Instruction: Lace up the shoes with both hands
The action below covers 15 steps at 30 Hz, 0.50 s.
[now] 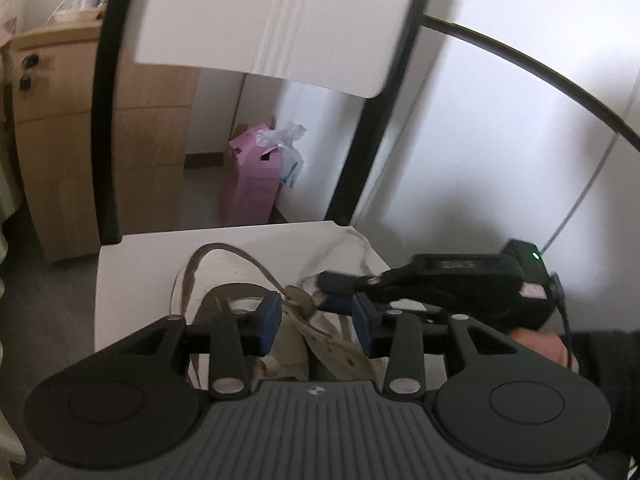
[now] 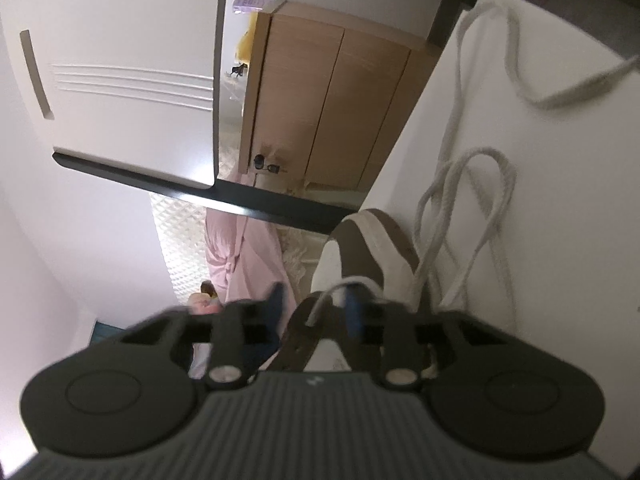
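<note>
A white and brown shoe [image 1: 224,280] lies on the white chair seat [image 1: 132,264]. My left gripper [image 1: 316,322] is open just above the shoe's tongue, with the blue pads [image 1: 270,322] on either side of it. My right gripper [image 1: 340,284] reaches in from the right, just beyond the left pads; its jaws look narrow there. In the right wrist view the right gripper [image 2: 316,312] is open around the shoe's collar [image 2: 360,248], with a strand of white lace [image 2: 340,286] crossing between its pads. Loose lace loops [image 2: 472,216] lie on the seat.
The chair's white backrest [image 1: 264,20] and black frame [image 1: 105,120] rise behind the seat. A wooden cabinet [image 1: 60,140] stands at the left and a pink box [image 1: 252,176] on the floor behind. A white wall is to the right.
</note>
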Each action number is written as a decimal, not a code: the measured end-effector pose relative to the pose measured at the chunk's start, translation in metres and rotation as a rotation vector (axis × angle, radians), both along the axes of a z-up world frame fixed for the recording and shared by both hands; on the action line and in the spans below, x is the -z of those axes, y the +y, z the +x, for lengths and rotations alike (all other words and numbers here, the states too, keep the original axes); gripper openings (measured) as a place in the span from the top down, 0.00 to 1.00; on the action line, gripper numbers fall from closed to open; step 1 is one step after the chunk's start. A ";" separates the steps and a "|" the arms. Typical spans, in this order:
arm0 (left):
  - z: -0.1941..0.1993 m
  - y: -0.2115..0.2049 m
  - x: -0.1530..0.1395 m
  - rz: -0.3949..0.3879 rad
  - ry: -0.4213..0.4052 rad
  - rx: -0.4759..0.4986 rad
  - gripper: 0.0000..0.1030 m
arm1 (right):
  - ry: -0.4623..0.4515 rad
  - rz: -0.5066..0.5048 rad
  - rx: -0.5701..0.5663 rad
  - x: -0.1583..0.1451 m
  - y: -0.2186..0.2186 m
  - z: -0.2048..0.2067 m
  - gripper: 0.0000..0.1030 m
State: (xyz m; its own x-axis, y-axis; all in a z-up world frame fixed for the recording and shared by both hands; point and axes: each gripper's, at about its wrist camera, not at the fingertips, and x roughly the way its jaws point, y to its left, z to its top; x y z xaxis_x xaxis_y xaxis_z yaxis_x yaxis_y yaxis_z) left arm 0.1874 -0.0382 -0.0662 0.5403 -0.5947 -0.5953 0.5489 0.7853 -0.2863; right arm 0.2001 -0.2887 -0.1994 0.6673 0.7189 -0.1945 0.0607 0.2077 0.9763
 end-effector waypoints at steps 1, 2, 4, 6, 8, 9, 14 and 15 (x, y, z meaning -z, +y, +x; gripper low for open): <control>-0.003 -0.002 0.000 0.015 -0.003 0.003 0.58 | 0.006 -0.009 -0.002 0.001 0.000 0.000 0.92; -0.005 -0.004 0.000 0.029 -0.007 0.006 0.58 | 0.009 -0.017 -0.004 0.001 0.001 0.000 0.93; -0.011 -0.007 0.000 0.056 -0.021 0.008 0.58 | 0.017 -0.026 -0.010 0.003 0.002 0.000 0.95; -0.014 -0.009 0.000 0.072 -0.033 0.005 0.59 | 0.024 -0.025 -0.016 0.003 0.003 0.000 0.96; -0.016 -0.009 0.000 0.072 -0.028 -0.004 0.61 | 0.021 -0.011 -0.024 0.003 0.005 0.000 0.96; -0.017 -0.010 0.000 0.072 -0.026 -0.002 0.62 | 0.011 -0.002 -0.032 0.002 0.006 0.001 0.96; -0.021 -0.011 0.004 0.076 -0.021 0.007 0.65 | -0.031 -0.022 -0.084 -0.003 0.009 0.004 0.89; -0.021 -0.011 0.004 0.071 -0.020 0.005 0.65 | -0.038 -0.044 -0.092 -0.004 0.007 0.005 0.88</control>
